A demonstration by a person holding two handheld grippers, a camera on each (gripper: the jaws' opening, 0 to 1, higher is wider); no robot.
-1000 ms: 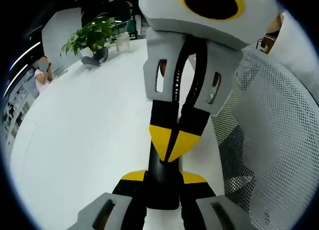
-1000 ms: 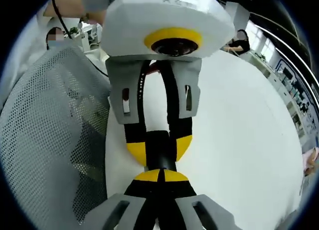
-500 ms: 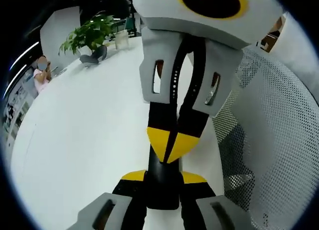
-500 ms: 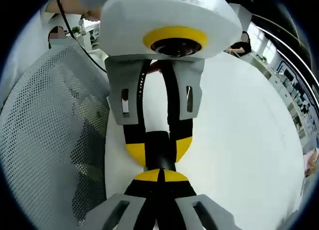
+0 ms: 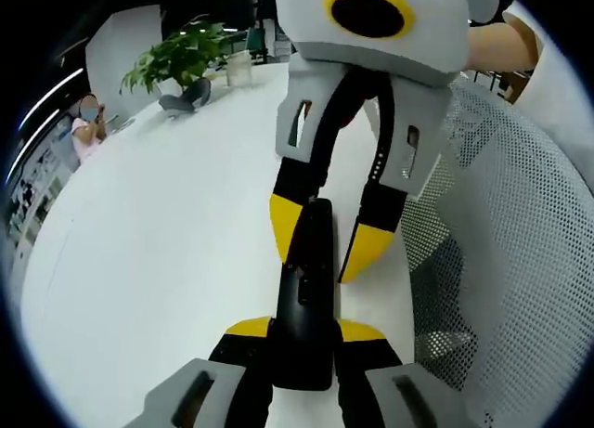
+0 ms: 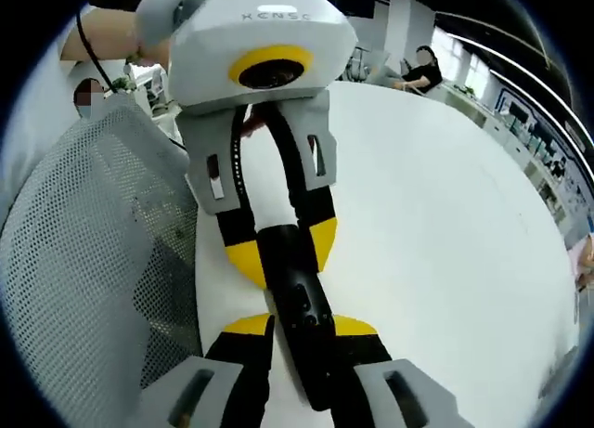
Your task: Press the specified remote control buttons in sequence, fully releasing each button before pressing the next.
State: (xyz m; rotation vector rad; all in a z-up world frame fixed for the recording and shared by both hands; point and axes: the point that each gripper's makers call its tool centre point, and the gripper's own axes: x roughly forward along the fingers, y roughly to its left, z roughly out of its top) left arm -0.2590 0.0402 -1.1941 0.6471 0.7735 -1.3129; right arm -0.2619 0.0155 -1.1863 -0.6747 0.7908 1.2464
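A long black remote control (image 5: pixel 306 279) lies lengthwise between the two grippers, which face each other above the white table (image 5: pixel 158 261). My left gripper (image 5: pixel 304 330) is shut on the remote's near end, with a yellow tip on each side. My right gripper (image 5: pixel 325 242) comes in from above with its jaws spread, astride the remote's far end; one tip is close to the remote and the other stands off it. In the right gripper view, the right gripper (image 6: pixel 302 326) is open around the remote (image 6: pixel 314 363), and the left gripper (image 6: pixel 283 252) grips it further along.
A grey mesh chair back (image 5: pixel 501 242) (image 6: pixel 83 261) stands close beside the table edge. A potted plant (image 5: pixel 181 61) sits at the far end. People (image 5: pixel 88 122) (image 6: pixel 422 71) sit at the table's far edges. A hand (image 6: pixel 102 33) holds the left gripper.
My right gripper's jaws, shut tip to tip over the remote a moment ago, have spread apart to either side of it. The left gripper keeps its hold. Both views shifted slightly.
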